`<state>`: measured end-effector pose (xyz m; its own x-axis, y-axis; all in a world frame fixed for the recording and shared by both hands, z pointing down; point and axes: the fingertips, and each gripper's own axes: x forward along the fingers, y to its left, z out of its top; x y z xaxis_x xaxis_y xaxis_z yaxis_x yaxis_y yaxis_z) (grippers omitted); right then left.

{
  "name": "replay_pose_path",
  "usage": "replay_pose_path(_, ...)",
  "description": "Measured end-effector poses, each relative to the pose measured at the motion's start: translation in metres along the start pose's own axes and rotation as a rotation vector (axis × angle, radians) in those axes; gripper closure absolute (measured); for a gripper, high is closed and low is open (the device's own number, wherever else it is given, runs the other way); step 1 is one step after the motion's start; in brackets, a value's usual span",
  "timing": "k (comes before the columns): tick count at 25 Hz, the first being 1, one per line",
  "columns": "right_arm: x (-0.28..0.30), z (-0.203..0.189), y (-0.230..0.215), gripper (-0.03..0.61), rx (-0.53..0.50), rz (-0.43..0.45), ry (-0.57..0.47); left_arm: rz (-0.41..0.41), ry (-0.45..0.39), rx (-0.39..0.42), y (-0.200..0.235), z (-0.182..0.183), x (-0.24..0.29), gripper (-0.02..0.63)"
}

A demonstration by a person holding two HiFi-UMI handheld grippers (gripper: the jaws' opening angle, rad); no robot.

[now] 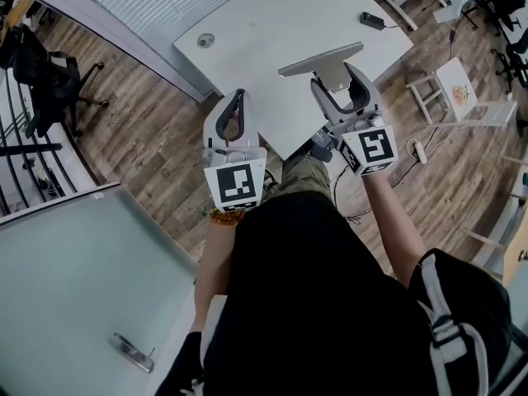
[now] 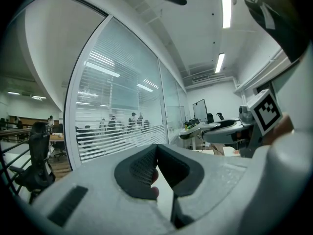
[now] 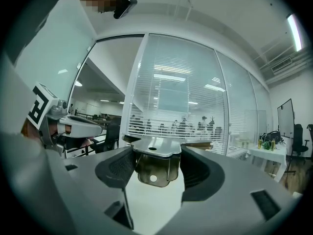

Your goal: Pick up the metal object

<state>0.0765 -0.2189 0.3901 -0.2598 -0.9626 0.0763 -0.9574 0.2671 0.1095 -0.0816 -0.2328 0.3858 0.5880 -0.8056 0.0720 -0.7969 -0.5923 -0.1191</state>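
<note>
The metal object (image 1: 321, 59) is a flat grey bracket with a bent, holed tab. It is lifted above the white table (image 1: 272, 15), with my right gripper (image 1: 337, 78) shut on the tab. In the right gripper view the bracket (image 3: 154, 161) sits clamped between the dark pads, its plate lying across the jaw tips. My left gripper (image 1: 238, 99) hangs to the left over the table's near corner, jaws shut together with nothing held. In the left gripper view the left gripper (image 2: 156, 151) has its pads meeting, and the right gripper (image 2: 222, 129) with the plate shows at the right.
On the table lie a small round fitting (image 1: 205, 40) and a black device (image 1: 372, 21). A black office chair (image 1: 45, 77) stands at the left, white stools (image 1: 459, 94) at the right. A glass surface (image 1: 74, 279) with a small metal piece (image 1: 134, 353) lies at lower left.
</note>
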Motion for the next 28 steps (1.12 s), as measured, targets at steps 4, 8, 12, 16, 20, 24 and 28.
replay_pose_path(4,0.0,-0.002,0.001,0.304,0.004,0.001,0.002,-0.001,0.001,0.002,0.0,-0.001,-0.001,0.598)
replay_pose_path(8,0.0,-0.003,0.002,0.304,0.002,0.004,0.001,-0.004,0.001,0.004,-0.002,0.0,0.001,0.598)
replay_pose_path(12,-0.003,-0.006,0.001,0.304,-0.002,0.006,0.008,-0.009,0.003,0.008,-0.005,0.0,-0.001,0.598)
replay_pose_path(16,-0.002,-0.008,0.001,0.302,-0.006,0.01,0.017,-0.004,0.005,0.005,-0.004,-0.002,-0.002,0.598)
replay_pose_path(20,-0.003,-0.012,0.003,0.304,-0.013,0.019,0.027,-0.003,0.006,-0.003,-0.007,-0.003,-0.003,0.598)
replay_pose_path(24,-0.004,-0.017,0.004,0.304,-0.019,0.026,0.038,-0.006,0.009,-0.001,-0.011,-0.005,-0.007,0.598)
replay_pose_path(28,-0.006,-0.026,0.006,0.302,-0.026,0.024,0.06,0.001,0.018,-0.005,-0.009,-0.01,-0.012,0.598)
